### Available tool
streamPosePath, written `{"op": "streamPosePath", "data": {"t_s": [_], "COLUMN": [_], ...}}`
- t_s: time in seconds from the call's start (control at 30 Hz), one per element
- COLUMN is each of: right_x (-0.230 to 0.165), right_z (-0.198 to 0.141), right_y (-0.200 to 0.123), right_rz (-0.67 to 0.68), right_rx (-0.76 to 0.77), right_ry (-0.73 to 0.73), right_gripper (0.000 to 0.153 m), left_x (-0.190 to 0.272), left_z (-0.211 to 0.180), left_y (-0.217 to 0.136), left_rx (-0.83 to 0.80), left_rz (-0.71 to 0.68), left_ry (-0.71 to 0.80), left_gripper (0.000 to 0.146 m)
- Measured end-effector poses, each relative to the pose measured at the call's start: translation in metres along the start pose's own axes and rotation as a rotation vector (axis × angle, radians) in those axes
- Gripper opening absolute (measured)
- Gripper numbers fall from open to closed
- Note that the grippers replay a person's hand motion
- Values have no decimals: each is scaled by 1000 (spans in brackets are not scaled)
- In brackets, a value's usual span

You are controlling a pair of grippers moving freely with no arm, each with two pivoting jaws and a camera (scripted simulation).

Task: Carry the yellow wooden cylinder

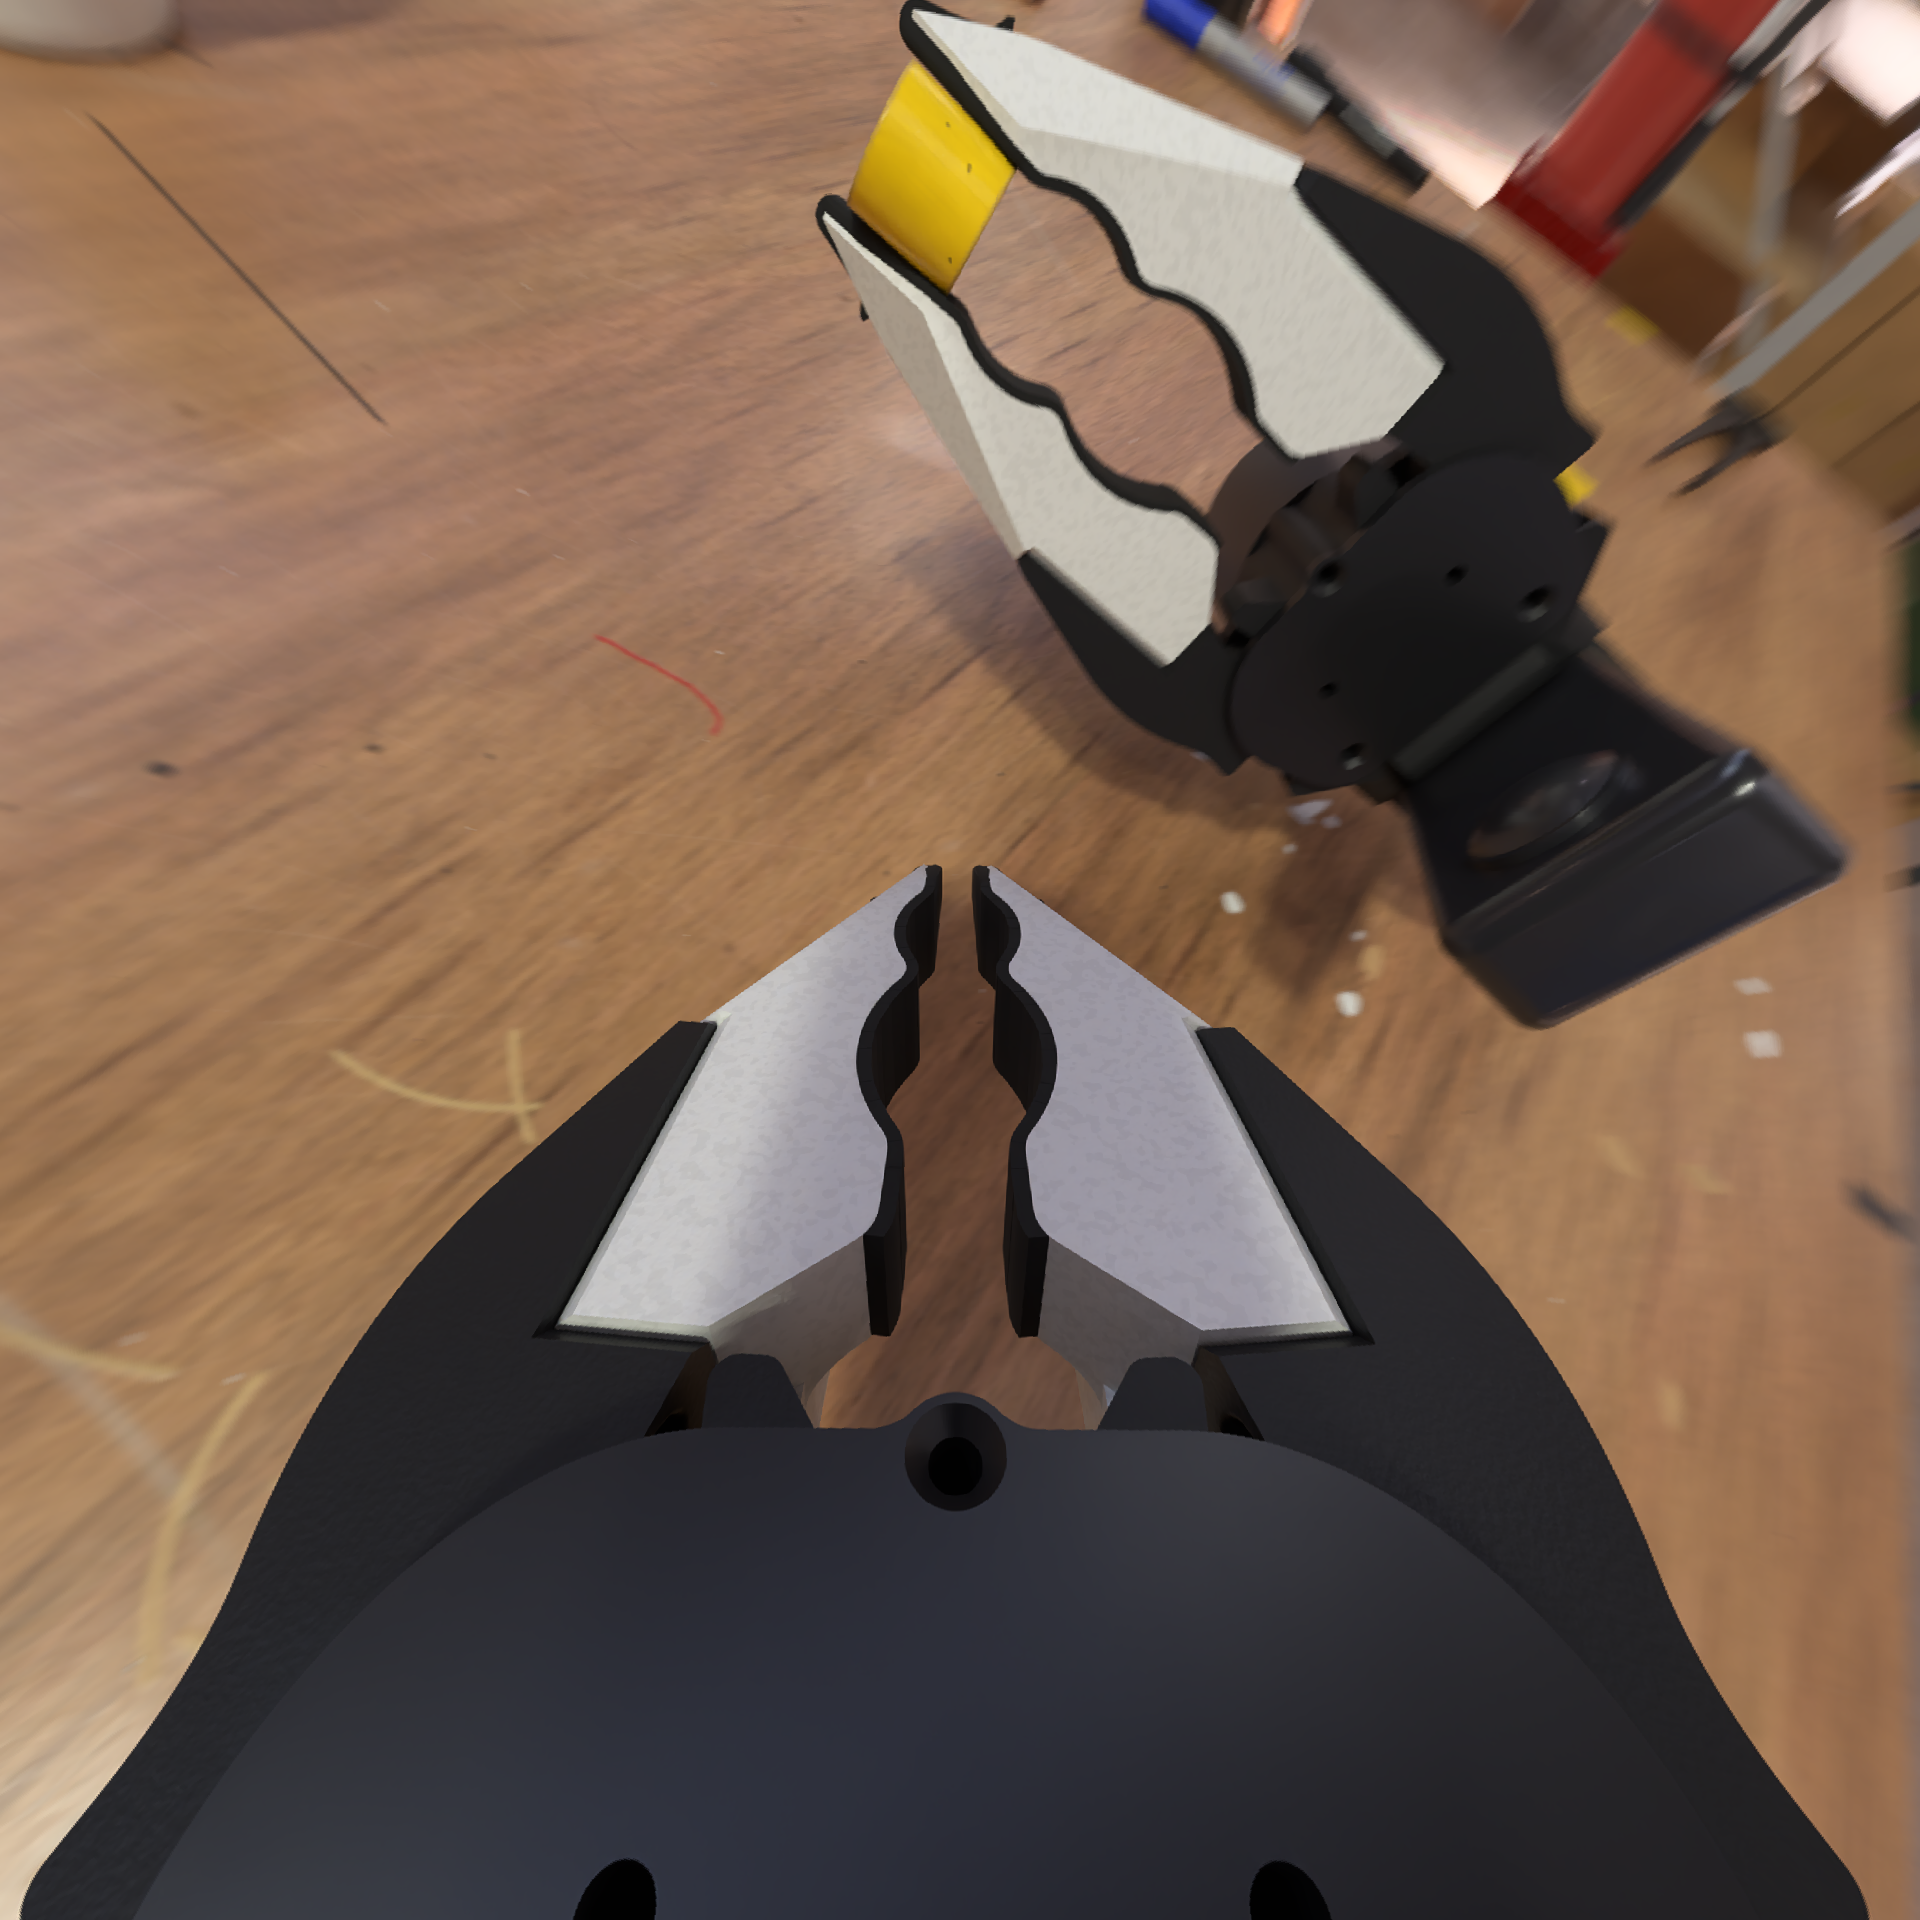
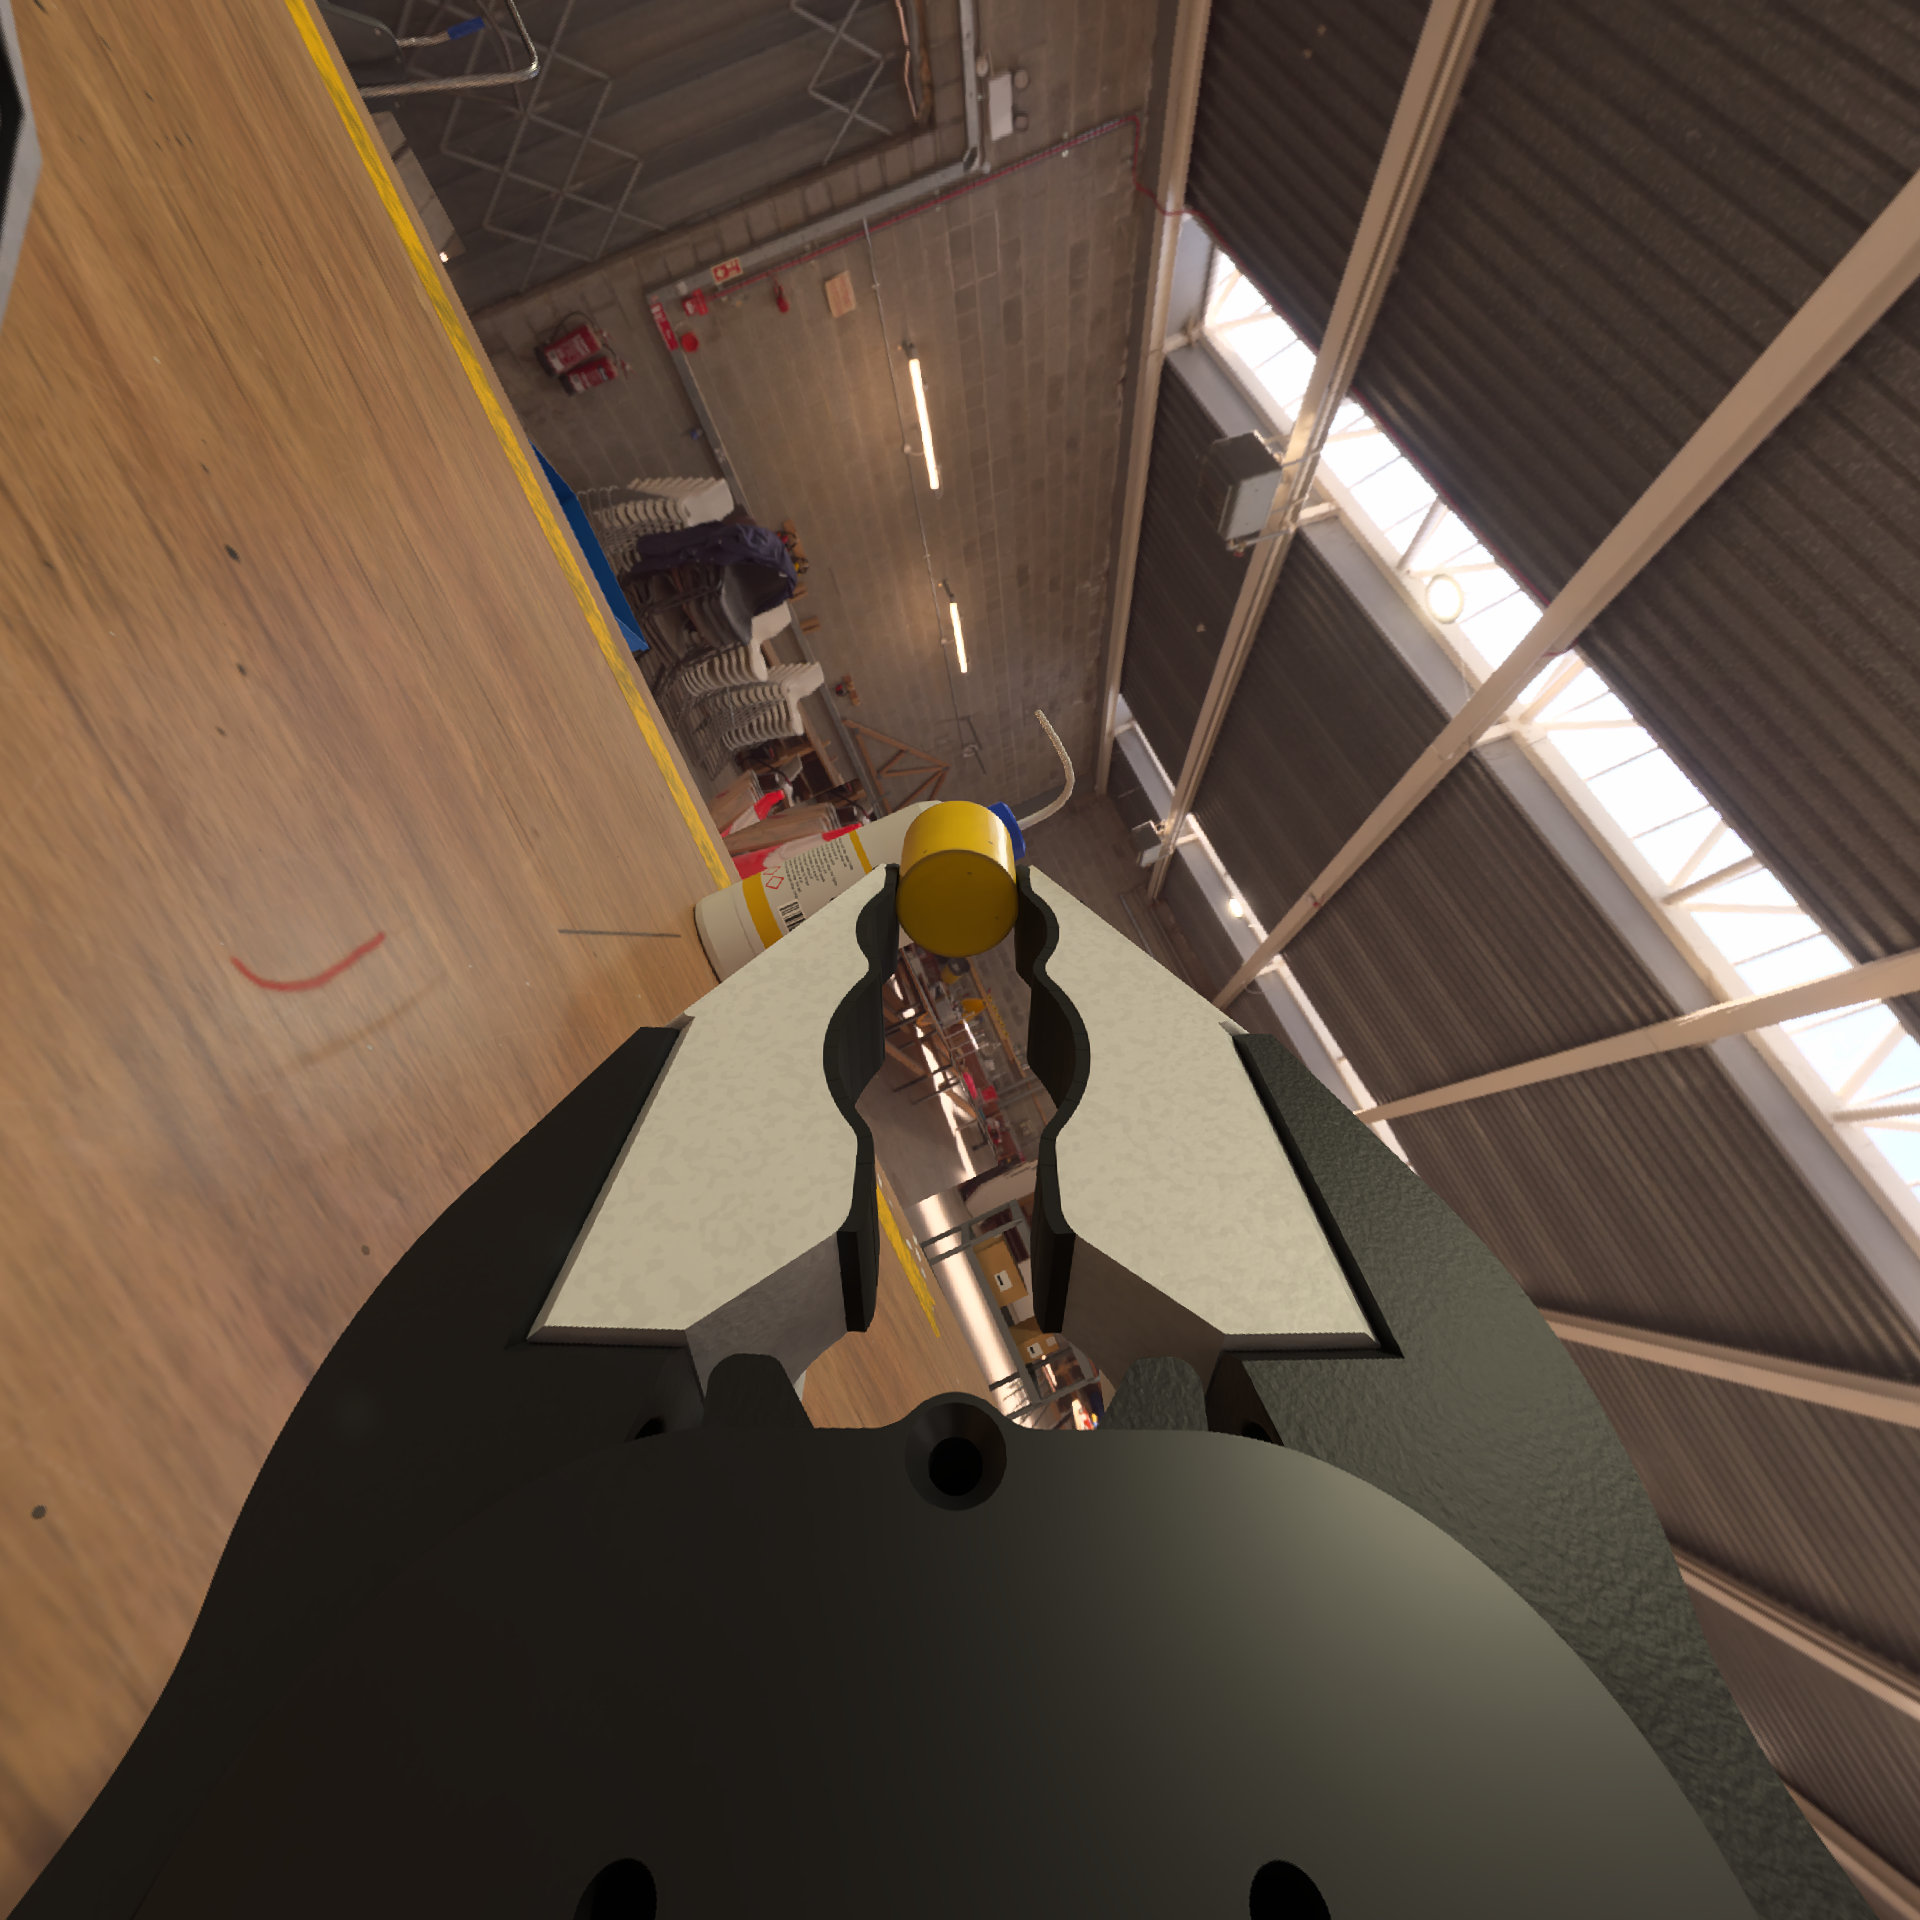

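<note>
The yellow wooden cylinder (image 2: 956,883) is clamped between the fingertips of my right gripper (image 2: 956,899), held off the wooden table. In the left wrist view the same cylinder (image 1: 930,177) shows at the top, pinched at the tips of the right gripper (image 1: 894,135), which lies tilted above the table. My left gripper (image 1: 956,878) is shut and empty, its tips almost touching, hovering over the wooden table (image 1: 416,623) below and left of the right gripper.
A white bottle with a yellow band (image 2: 790,883) lies at the table edge just behind the cylinder. Marker pens (image 1: 1278,73) and a red object (image 1: 1631,125) sit at the far right. A red pen mark (image 1: 665,675) is on the table.
</note>
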State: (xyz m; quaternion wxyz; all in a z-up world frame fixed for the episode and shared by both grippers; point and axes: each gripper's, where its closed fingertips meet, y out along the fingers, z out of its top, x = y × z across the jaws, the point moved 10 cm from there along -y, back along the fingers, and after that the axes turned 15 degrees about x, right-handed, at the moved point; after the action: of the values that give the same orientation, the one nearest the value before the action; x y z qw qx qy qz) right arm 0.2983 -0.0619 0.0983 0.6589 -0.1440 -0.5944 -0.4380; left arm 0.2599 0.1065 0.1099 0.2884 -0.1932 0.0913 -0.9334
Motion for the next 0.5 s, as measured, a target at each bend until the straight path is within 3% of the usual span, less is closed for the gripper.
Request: {"op": "streamPosePath", "data": {"t_s": [0.07, 0.13, 0.37, 0.5], "right_x": [3, 5, 13, 11], "right_z": [-1, -1, 8, 18], "right_y": [-1, -2, -4, -7], "right_rz": [-2, -4, -34, -39], "right_rx": [-6, -4, 30, 106], "right_ry": [6, 9, -5, -117], "right_gripper": [21, 21, 21, 21], "left_x": [6, 10, -3, -6], "left_z": [3, 8, 0, -8], "left_y": [-1, -3, 2, 8], "left_rx": [-19, -4, 207, 246], "left_rz": [70, 54, -354, -461], "left_ry": [108, 100, -674, -910], "left_gripper": [6, 6, 5, 4]}}
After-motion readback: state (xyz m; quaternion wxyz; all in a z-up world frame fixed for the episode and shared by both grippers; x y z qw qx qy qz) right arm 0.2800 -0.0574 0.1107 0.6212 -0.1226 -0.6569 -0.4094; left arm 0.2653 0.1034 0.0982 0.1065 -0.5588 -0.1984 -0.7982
